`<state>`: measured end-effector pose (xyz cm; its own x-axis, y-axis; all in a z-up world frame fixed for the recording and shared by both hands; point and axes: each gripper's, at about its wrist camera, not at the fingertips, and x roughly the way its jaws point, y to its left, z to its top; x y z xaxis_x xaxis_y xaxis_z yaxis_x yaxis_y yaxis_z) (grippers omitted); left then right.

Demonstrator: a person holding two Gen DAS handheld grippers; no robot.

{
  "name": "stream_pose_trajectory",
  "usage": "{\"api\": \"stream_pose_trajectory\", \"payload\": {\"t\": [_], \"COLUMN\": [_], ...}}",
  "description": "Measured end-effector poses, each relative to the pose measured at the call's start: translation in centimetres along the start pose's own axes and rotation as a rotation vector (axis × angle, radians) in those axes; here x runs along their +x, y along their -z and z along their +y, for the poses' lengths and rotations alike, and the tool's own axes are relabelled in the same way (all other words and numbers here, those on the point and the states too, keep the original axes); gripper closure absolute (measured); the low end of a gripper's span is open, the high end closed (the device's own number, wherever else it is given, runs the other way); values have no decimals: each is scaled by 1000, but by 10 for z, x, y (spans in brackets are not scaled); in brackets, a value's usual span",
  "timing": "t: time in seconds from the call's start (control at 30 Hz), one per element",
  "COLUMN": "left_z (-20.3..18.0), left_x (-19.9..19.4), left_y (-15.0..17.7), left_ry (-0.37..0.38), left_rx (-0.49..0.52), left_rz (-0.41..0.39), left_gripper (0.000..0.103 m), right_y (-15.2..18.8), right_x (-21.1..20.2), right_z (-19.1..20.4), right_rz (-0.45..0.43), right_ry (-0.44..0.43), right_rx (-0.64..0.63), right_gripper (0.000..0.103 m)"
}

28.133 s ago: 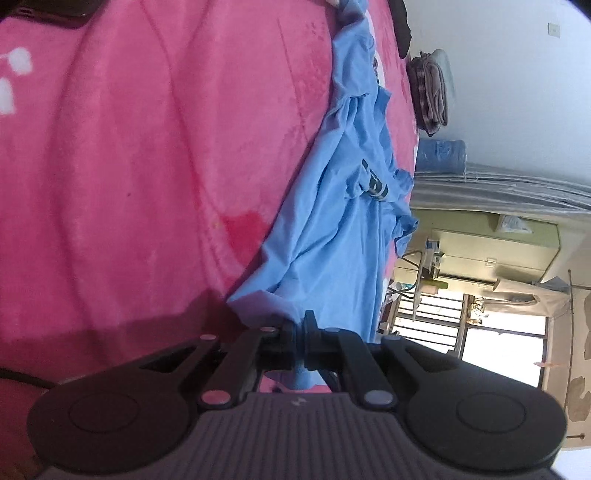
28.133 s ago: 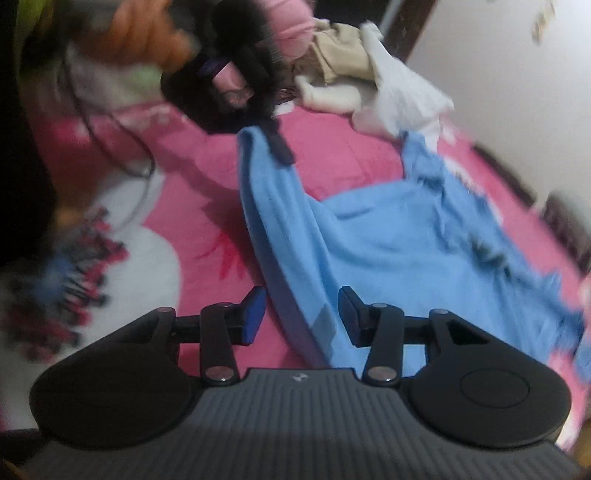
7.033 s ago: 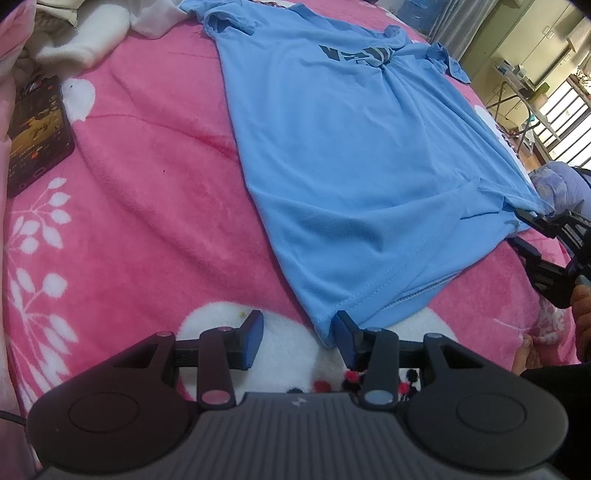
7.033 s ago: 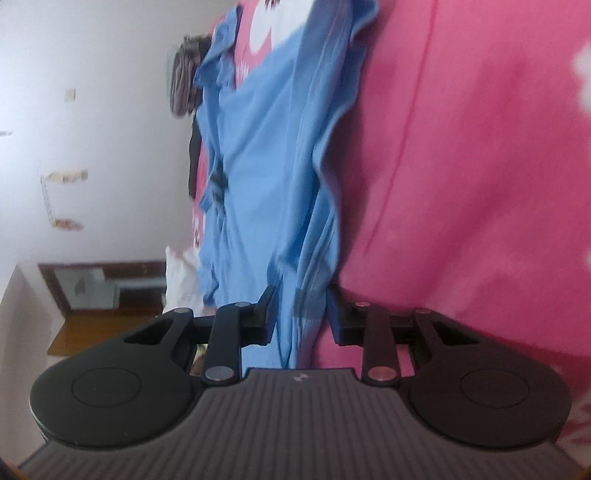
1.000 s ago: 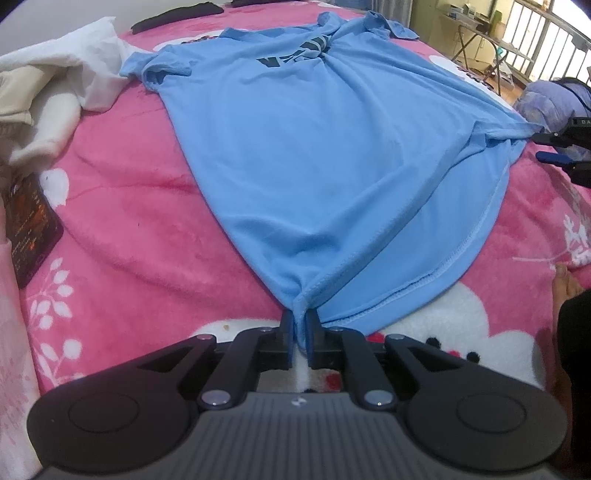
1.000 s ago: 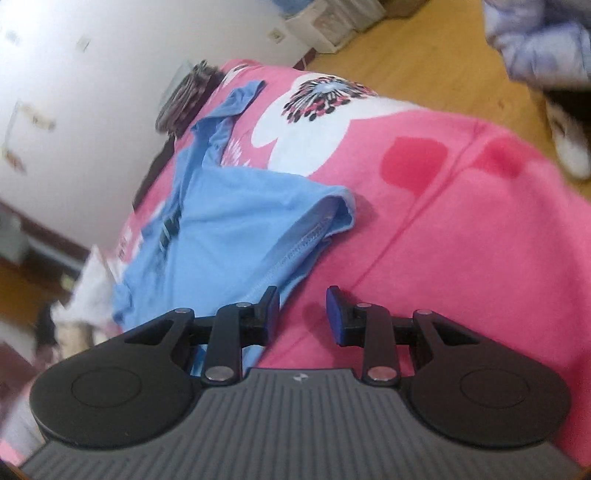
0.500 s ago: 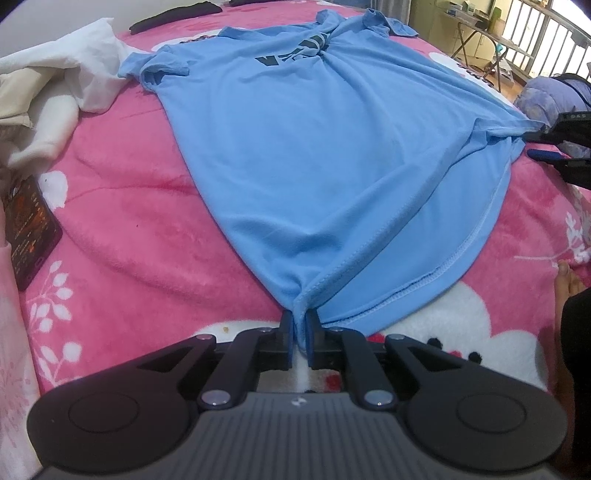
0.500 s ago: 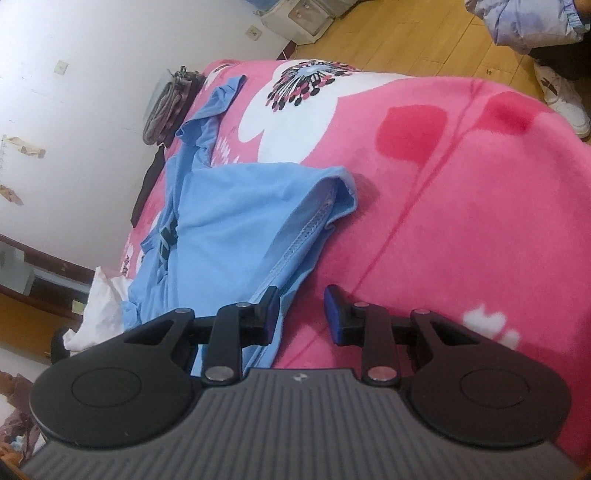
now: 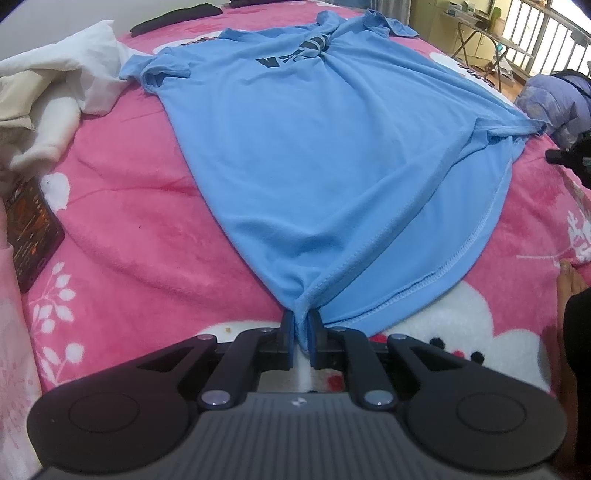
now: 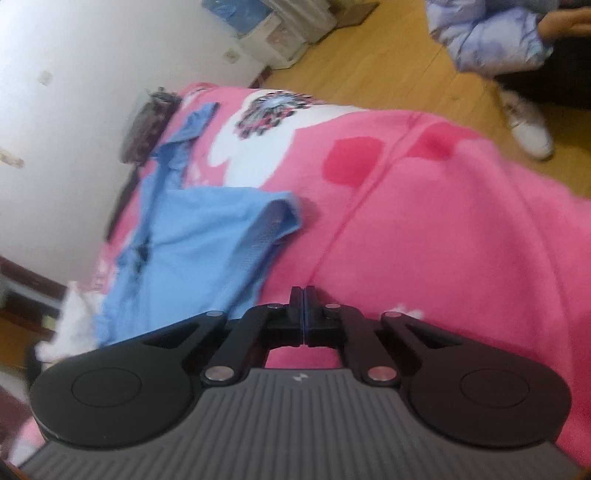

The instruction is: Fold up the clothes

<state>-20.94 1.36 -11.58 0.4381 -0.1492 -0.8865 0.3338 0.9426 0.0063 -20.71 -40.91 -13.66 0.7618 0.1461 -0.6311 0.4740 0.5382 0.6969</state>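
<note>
Left claw [image 9: 301, 334] pinching soft blue T-shirt's [image 9: 314, 147] stitched hem; right claw [image 10: 303, 317] closed empty over fleecy pink blanket [image 10: 443, 240].

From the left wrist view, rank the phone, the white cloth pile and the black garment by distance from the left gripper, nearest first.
Measured from the left gripper:
1. Phone: far left edge, lying on the pink blanket.
2. White cloth pile: upper left, beside the shirt's sleeve.
3. Black garment: top, at the bed's far end.

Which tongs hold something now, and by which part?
The left tongs pinch the blue T-shirt at a bottom hem corner. The right tongs have just closed on nothing.
</note>
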Motion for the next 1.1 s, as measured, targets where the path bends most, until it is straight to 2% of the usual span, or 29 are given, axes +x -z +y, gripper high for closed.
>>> {"api": "stream_pose_trajectory", "payload": {"t": [0.17, 0.23, 0.3, 0.43, 0.53, 0.6, 0.87, 1.1], "left_z": [0, -1, 0, -1, 0, 0, 0, -1], "left_x": [0, 1, 1, 0, 1, 1, 2, 2], "left_y": [0, 0, 0, 0, -1, -1, -1, 0], "left_ry": [-3, -4, -3, -3, -3, -2, -3, -5], "left_rx": [-3, -3, -1, -1, 1, -1, 0, -2], "left_rz": [-1, -1, -1, 0, -1, -2, -3, -5], "left_gripper": [93, 93, 93, 94, 94, 94, 94, 94], "right_y": [-1, -2, -2, -3, -4, -4, 1, -3], "right_x": [16, 26, 36, 44, 47, 47, 42, 47], "right_z": [18, 23, 27, 31, 31, 32, 33, 31], "right_rz": [52, 74, 94, 102, 102, 92, 80, 80], "right_ry": [-36, -37, -43, -36, -33, -19, -8, -17], "right_rx": [-56, -74, -87, -117, -127, -134, -158, -81], "right_gripper": [97, 87, 84, 84, 89, 99, 102, 101]}}
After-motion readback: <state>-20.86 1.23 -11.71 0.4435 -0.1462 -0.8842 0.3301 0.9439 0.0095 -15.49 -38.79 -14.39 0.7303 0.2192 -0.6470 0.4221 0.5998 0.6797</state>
